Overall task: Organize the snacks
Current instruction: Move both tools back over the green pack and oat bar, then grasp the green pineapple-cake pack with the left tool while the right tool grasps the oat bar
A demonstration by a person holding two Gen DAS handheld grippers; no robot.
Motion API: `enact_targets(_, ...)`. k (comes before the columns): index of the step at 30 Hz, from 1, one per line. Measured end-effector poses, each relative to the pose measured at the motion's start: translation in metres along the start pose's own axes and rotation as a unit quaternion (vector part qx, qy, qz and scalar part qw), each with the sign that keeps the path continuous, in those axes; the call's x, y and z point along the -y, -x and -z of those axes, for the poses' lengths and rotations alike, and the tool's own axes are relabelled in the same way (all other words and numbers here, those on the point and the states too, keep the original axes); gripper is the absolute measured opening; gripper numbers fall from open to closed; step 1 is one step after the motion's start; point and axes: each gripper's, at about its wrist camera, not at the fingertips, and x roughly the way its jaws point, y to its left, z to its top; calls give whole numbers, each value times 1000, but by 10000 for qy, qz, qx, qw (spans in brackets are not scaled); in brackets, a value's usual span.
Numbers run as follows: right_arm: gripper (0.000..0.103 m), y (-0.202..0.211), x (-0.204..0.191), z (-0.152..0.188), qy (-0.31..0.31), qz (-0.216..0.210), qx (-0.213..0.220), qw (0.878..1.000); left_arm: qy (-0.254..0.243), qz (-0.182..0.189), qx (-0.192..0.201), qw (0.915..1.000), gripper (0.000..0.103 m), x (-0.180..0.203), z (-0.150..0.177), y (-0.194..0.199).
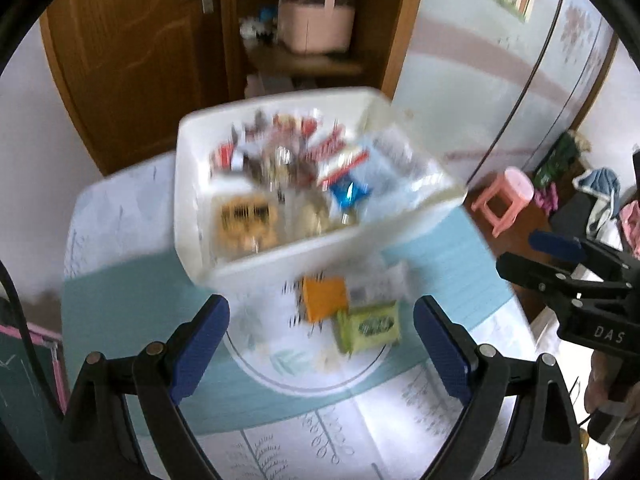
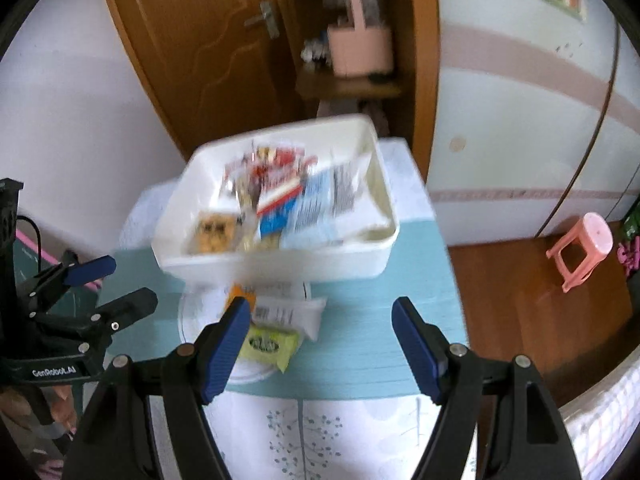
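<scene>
A white bin [image 1: 280, 256] full of mixed snack packets stands on the table; it also shows in the right wrist view [image 2: 280, 262]. In front of it lie an orange packet [image 1: 324, 298], a green packet [image 1: 370, 326] and a white packet [image 2: 286, 312]. The green packet also shows in the right wrist view [image 2: 270, 344]. My left gripper [image 1: 322, 352] is open and empty, just short of the loose packets. My right gripper [image 2: 320, 344] is open and empty, with its left finger over the green and orange packets. Both views are blurred.
The table has a teal and white patterned cloth [image 2: 360, 360]. A pink stool [image 2: 580, 250] stands on the wooden floor to the right. A wooden door [image 2: 192, 40] and a shelf with a pink container [image 2: 360, 52] are behind the table.
</scene>
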Motion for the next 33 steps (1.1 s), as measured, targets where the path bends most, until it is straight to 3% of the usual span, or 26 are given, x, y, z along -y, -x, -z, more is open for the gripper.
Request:
enact_targets(5,74,-42,-2,12,356,-122,-326,9988,69,-62,-412,9991,93,0,24,-36)
enact_targets(13,72,-91,-9,6,1303,-559,-404,9891,352,-116,-713,9968,93,6,49,-69)
enact_targets(23,65,-147,-41,16,2505,-767,-771,9620,558,-217,-934,9938,93,0,65,-85)
enact_targets(29,65,-156,-48,14,2807,-844,-901,9518,614,-183,-1005,9929,93,5,68,-90)
enact_targets(33,65,-160,-56,25,3280,-746,-1091,9354,514,-193,-992,9936,93,9,65,-93)
